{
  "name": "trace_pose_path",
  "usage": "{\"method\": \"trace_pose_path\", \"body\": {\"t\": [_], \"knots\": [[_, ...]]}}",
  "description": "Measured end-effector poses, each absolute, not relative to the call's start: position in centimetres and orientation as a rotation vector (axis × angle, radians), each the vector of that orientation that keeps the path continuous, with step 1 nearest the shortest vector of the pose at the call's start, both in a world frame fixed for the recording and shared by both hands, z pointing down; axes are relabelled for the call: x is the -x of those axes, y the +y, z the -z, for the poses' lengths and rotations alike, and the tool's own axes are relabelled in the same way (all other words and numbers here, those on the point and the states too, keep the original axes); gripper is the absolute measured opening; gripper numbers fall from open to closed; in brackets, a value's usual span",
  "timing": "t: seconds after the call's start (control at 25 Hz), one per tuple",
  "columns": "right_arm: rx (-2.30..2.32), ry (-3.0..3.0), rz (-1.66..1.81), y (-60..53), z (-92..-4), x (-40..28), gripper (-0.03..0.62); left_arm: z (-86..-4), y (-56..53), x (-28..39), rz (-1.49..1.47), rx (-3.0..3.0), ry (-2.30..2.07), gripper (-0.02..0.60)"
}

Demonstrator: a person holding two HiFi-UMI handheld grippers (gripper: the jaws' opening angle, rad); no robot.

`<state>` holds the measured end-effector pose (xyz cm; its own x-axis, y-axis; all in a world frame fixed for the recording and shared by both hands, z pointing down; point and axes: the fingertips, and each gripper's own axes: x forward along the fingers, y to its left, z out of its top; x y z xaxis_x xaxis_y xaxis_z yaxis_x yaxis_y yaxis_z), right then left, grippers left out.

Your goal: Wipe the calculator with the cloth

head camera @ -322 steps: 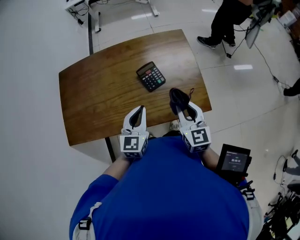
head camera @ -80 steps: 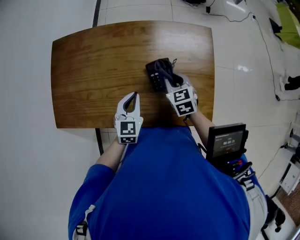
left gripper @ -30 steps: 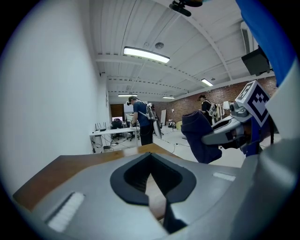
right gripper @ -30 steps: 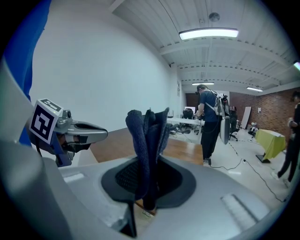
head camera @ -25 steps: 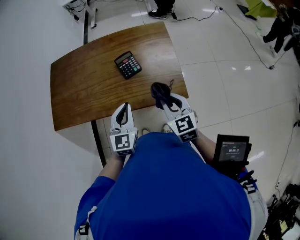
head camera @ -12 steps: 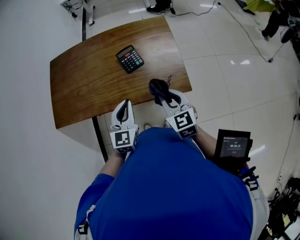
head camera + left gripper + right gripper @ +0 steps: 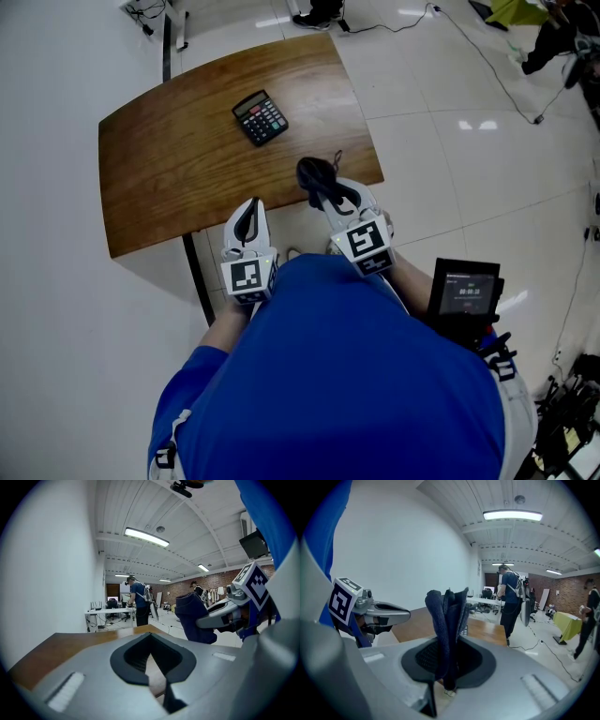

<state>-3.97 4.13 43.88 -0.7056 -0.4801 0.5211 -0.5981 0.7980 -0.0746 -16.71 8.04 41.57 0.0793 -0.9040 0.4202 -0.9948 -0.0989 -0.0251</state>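
Wipe not yet underway: right hand-held gripper (image 7: 325, 190) clamps the cloth (image 7: 313, 173), left hand-held gripper (image 7: 249, 210) pinched empty, so next reach up-frame to the calculator (image 7: 260, 118) on the desk (image 7: 169, 164).

No text is legible in any view. The calculator (image 7: 260, 118) keys and display are too small to read, and the screen (image 7: 466, 292) at the person's right hip shows light characters too blurred to make out. The left cube (image 7: 247, 278) and right cube (image 7: 364, 242) carry only black-and-white square patterns, with no letters or digits.
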Motion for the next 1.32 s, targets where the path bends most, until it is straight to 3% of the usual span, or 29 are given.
{"method": "trace_pose_path", "body": {"t": [1.32], "knots": [[-0.790, -2.498, -0.363, 4.54, -43.86, 4.37, 0.063, -42.06, 8.98, 16.78, -0.514, -2.095, -1.896, 0.006]]}}
